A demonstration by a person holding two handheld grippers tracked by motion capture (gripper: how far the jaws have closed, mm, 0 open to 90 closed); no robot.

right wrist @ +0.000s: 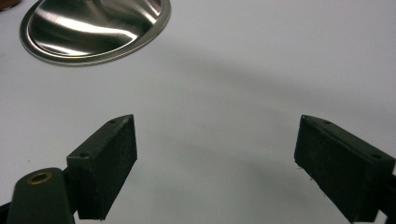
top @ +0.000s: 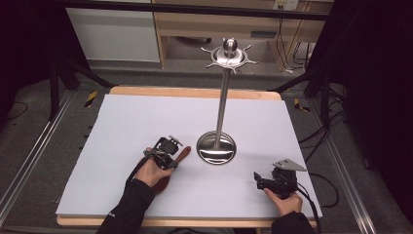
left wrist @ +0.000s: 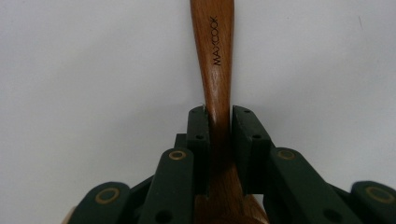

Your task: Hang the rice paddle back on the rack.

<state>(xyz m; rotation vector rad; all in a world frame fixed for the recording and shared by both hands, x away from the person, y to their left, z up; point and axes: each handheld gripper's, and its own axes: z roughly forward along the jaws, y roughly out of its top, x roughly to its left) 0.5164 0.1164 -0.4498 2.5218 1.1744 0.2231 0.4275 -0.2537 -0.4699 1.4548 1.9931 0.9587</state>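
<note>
the left gripper (left wrist: 219, 122) has its jaws clamped narrow on the handle of a wooden spoon (left wrist: 215, 56), pads pressing both sides of the neck. the spoon lies flat on the white table (top: 126, 126), just left of the steel stand (top: 216, 147), handle pointing toward its base. the right gripper (right wrist: 215, 154) rests near the table's front right, jaws spread wide with nothing between them.

wooden utensil on the white table

your wooden utensil (left wrist: 217, 70) lies flat on the white table (top: 126, 126), just left of the steel stand's round base (top: 216, 147). its slim reddish-brown handle, stamped "maxcook", points toward that base; the broader end lies nearer you.
</note>
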